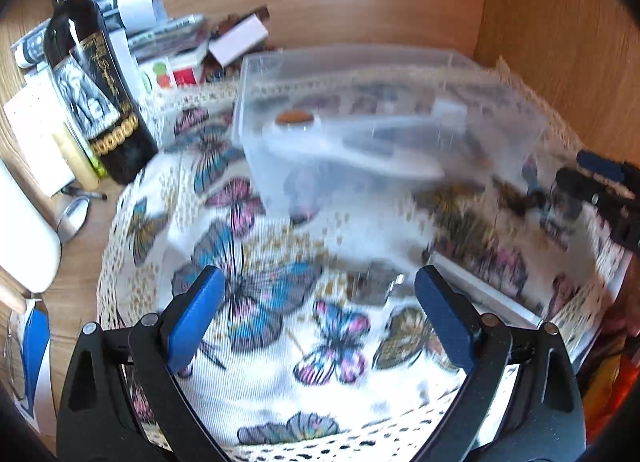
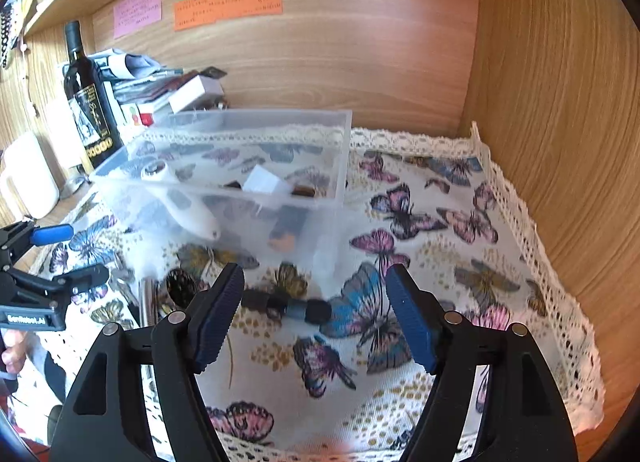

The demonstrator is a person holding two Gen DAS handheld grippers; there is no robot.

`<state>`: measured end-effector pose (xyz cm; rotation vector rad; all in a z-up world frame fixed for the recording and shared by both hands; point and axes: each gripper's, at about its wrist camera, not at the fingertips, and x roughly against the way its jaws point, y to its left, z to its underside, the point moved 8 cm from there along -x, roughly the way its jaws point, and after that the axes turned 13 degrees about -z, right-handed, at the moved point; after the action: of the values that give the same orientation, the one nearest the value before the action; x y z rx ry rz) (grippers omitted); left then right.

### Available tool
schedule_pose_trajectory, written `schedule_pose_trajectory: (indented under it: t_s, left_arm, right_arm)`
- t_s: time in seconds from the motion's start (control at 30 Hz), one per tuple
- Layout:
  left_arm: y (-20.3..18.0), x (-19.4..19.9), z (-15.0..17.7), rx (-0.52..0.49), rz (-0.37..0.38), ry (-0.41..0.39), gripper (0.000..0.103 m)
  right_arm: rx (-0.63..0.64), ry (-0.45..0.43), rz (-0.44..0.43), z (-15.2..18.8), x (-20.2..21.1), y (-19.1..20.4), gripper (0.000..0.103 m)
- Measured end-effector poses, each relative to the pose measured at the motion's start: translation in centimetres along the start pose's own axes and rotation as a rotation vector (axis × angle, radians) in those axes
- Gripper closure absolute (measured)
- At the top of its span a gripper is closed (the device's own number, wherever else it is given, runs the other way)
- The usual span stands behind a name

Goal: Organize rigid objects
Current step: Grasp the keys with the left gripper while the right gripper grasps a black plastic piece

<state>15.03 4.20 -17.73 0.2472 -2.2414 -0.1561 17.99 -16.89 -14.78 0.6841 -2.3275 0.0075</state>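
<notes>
A clear plastic box (image 2: 256, 165) stands on the butterfly cloth (image 2: 440, 262) and holds a white handheld device (image 2: 184, 205), a small white block (image 2: 262, 181) and a dark item with an orange end (image 2: 286, 229). A dark cylindrical object (image 2: 288, 306) lies on the cloth in front of the box, just ahead of my right gripper (image 2: 316, 318), which is open and empty. My left gripper (image 1: 316, 314) is open and empty over the cloth; the box (image 1: 380, 125) is blurred ahead of it. A small dark metallic item (image 1: 372, 286) lies between its fingers, blurred.
A dark wine bottle (image 2: 90, 101), stacked papers and boxes (image 2: 160, 89) and a white jug (image 2: 28, 177) stand at the left. Wooden walls (image 2: 540, 101) close the back and right. A round dark disc (image 2: 180, 286) and a metal rod (image 2: 146, 302) lie at front left.
</notes>
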Motion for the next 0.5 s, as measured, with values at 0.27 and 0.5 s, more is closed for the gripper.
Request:
schedule_pose_trajectory:
  t_s: [0.27,0.5]
  left_arm:
    - [-1.2,-1.1,1.9,-0.056,0.003,0.052,0.006]
    - [-4.1,-1.2,1.4,-0.093,0.086,0.069,0.006]
  right_arm:
    - [-0.036,0.037,0.009,1.2,-0.5,-0.7,0.029]
    - [-0.038,0.046,0.001,1.4,-1.0,-0.8,0.028]
